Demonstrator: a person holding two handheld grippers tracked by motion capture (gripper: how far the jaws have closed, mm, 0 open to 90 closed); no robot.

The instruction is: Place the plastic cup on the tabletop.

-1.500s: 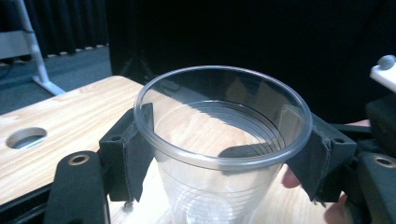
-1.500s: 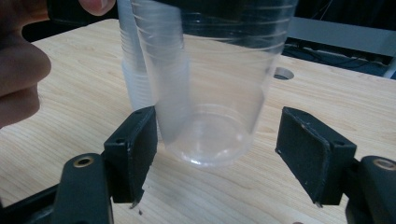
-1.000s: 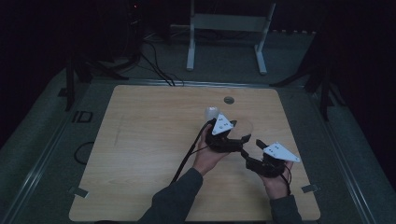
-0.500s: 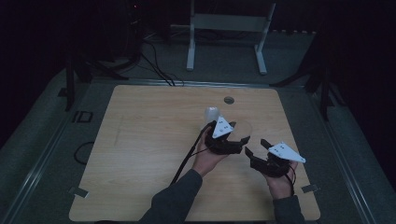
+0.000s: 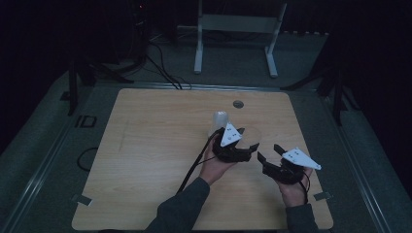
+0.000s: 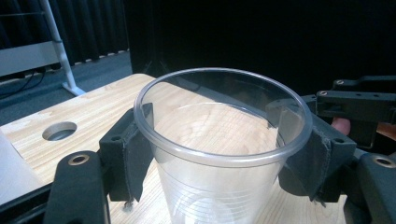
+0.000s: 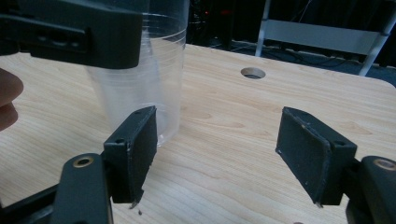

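So the left gripper (image 6: 219,154) had its two jaws pinched on either side of one clear plastic cup (image 6: 219,158), pads just under the rim, cup upright on the wooden table (image 5: 145,145) toward its right half. The right gripper (image 7: 224,154) had its jaws spread wide with nothing between them, sitting just beside the cup's base. No brand or print on the cup that I could read, just faint ridges. Counted one clear cup in the jaws, one whitish cup-like thing (image 5: 220,119) right behind it, one round hole (image 5: 238,104) in the tabletop further back, and "ID" (image 5: 85,121) marked on the floor off the table's left edge
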